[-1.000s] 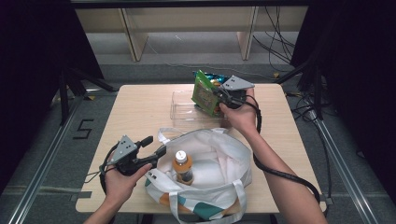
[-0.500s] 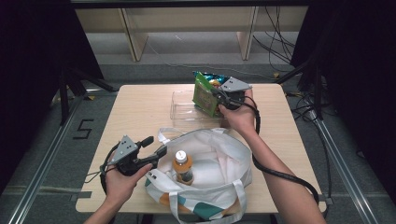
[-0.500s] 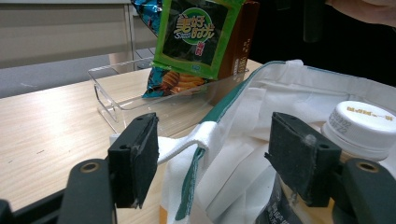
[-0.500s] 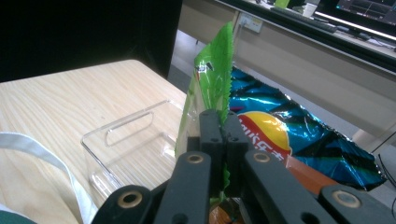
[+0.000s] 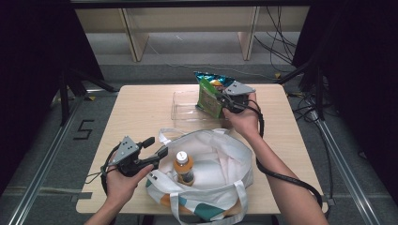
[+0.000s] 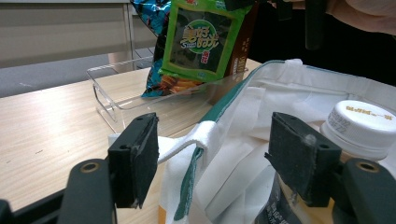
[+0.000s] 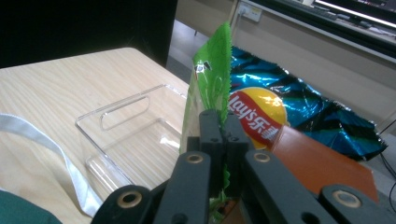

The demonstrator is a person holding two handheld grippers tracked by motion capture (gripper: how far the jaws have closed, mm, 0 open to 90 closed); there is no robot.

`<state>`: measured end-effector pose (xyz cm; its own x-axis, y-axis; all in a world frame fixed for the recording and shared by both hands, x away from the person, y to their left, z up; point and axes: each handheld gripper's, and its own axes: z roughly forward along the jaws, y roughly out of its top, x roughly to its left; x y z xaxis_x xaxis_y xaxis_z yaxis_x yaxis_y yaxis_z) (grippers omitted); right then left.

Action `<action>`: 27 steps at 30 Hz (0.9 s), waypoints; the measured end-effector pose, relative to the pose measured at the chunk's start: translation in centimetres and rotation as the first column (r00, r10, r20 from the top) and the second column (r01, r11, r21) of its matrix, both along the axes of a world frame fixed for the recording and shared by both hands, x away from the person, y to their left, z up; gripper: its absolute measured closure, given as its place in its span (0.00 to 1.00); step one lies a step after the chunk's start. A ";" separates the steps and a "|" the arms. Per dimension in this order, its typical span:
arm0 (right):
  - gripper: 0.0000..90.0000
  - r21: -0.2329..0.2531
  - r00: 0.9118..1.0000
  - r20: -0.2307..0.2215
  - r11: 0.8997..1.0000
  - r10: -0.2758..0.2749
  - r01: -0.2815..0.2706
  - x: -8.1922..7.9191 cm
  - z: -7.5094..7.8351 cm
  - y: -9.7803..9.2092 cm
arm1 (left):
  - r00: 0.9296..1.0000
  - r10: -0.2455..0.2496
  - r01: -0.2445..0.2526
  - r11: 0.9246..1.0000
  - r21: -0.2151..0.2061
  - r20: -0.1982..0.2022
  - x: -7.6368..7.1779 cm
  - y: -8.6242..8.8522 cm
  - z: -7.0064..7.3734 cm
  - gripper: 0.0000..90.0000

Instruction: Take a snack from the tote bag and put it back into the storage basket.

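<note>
Right gripper is clamped on the green snack bag over the clear tray, left gripper hangs open by the tote bag, so next it probably needs carrying into the tote.

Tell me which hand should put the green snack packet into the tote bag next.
The right. The right gripper is already shut on the green snack packet at the clear tray. The left gripper is open at the tote bag rim, well placed to steady it.
</note>
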<state>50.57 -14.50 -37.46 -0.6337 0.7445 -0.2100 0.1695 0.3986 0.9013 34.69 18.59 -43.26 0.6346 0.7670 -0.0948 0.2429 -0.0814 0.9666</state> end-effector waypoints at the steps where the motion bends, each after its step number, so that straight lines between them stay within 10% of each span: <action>1: 1.00 0.011 1.000 -0.013 1.000 -0.019 0.020 -0.2 -0.1 0.1 | 1.000 0.000 0.000 1.000 0.000 -0.001 0.0 0.0 0.0 0.37; 27: 0.99 -0.033 0.997 -0.066 0.999 -0.042 0.040 0.5 -2.3 -0.4 | 1.000 0.000 0.000 1.000 0.000 -0.004 0.0 0.0 0.0 0.36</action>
